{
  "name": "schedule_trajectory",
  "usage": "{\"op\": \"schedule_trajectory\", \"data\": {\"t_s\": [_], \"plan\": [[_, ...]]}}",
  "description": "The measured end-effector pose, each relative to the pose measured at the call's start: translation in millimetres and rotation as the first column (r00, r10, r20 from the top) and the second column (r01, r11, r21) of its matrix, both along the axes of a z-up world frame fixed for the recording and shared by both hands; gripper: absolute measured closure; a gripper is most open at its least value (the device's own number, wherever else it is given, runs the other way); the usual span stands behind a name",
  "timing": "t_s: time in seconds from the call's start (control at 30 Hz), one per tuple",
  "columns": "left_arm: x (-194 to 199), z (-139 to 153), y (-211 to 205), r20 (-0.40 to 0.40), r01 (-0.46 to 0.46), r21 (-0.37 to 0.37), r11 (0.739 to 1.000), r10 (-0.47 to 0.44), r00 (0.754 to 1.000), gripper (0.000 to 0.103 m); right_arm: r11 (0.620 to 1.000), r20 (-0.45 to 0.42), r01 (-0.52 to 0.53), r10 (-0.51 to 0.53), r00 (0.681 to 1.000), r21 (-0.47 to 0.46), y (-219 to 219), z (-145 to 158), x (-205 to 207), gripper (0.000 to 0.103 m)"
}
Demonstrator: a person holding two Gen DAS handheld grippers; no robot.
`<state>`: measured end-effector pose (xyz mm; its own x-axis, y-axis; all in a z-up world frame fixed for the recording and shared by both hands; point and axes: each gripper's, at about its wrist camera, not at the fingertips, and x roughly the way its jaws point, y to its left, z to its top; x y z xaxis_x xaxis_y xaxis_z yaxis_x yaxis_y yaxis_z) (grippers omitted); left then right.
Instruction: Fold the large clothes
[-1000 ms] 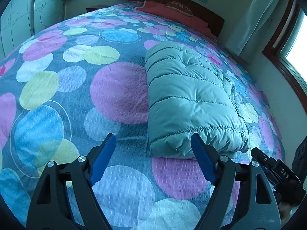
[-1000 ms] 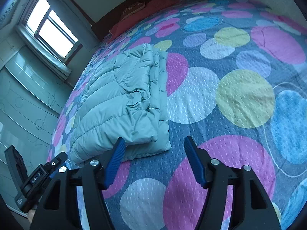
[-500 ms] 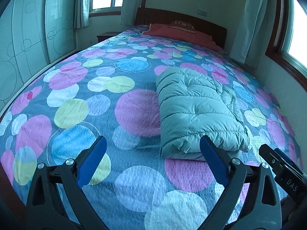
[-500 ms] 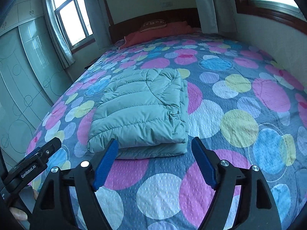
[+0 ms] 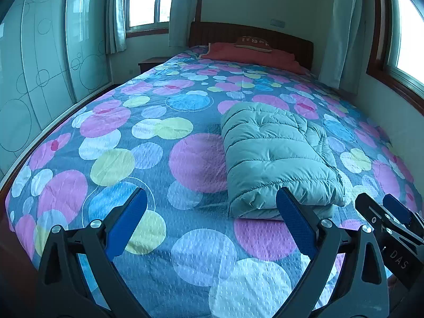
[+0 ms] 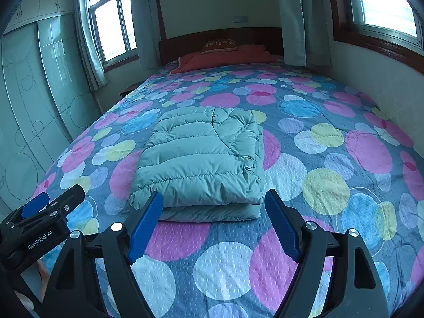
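A pale green puffer jacket (image 5: 275,159) (image 6: 201,159) lies folded into a thick rectangular bundle on the spotted bedspread (image 5: 132,159) (image 6: 331,159). My left gripper (image 5: 210,196) hovers near the bed's near edge, open, with only bedspread between its blue pads; the jacket's near left corner shows just behind its right pad. My right gripper (image 6: 213,196) is open too, held back from the bundle's near edge, with nothing between its pads. Each gripper shows at the edge of the other's view: the right gripper (image 5: 392,212) and the left gripper (image 6: 45,209).
Red pillows (image 5: 251,53) (image 6: 225,55) lie at the dark wooden headboard. Glass wardrobe doors (image 5: 39,79) run along the bed's left side and a wall with a window (image 6: 384,5) along its right. A small nightstand (image 5: 152,62) stands at the far left corner.
Both grippers have drawn back and up from the folded jacket, their jaws have widened, and the views have levelled to take in the whole bed. The jacket has not moved.
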<state>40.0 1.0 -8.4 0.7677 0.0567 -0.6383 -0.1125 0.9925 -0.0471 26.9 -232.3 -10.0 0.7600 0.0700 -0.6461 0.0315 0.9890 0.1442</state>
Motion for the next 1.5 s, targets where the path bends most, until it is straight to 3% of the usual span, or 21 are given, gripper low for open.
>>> {"op": "schedule_trajectory", "data": {"t_s": [1.5], "plan": [[-5, -4, -6, -0.003, 0.01, 0.019, 1.0, -0.01, 1.0, 0.005, 1.0, -0.004, -0.015, 0.015, 1.0, -0.006, 12, 1, -1, 0.025]]}}
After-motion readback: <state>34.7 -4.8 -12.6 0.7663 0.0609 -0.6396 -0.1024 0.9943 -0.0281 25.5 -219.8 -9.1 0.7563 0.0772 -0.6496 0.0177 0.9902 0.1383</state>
